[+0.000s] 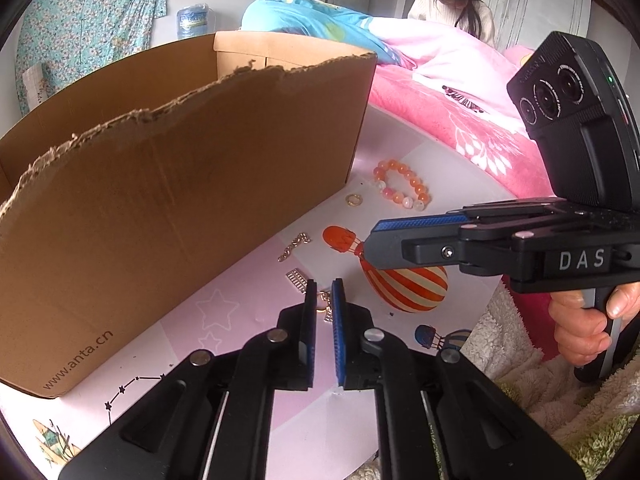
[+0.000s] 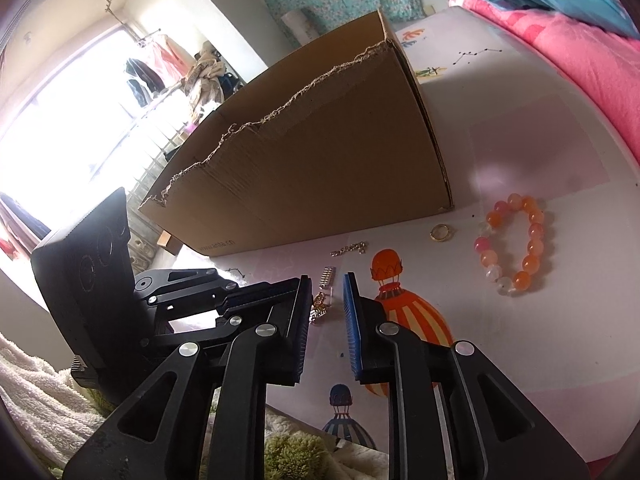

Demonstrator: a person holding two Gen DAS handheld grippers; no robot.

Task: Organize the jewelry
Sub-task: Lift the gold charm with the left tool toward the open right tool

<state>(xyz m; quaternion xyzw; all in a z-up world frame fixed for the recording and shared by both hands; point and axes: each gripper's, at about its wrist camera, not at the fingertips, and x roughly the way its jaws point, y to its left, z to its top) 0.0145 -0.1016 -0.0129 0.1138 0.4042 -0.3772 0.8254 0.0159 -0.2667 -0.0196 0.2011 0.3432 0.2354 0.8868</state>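
Observation:
Jewelry lies on a pink printed table mat beside an open cardboard box [image 1: 168,200] [image 2: 320,160]. An orange bead bracelet [image 1: 402,190] [image 2: 514,242], a gold ring [image 1: 353,200] [image 2: 440,233], a short gold chain [image 1: 294,247] [image 2: 349,249] and a small silver abacus charm [image 1: 296,280] [image 2: 327,276] lie apart. My left gripper [image 1: 323,300] is open, its fingers on either side of a gold pendant piece [image 1: 325,307] on the mat. My right gripper [image 2: 327,300] is open over the same piece [image 2: 320,306]; it also shows from the side in the left wrist view [image 1: 362,246].
The box's torn front wall stands left of the jewelry. A pink bed with blankets [image 1: 460,120] borders the table's far right. A person [image 1: 452,0] sits behind it. A fleece cover [image 1: 540,392] lies at the near edge.

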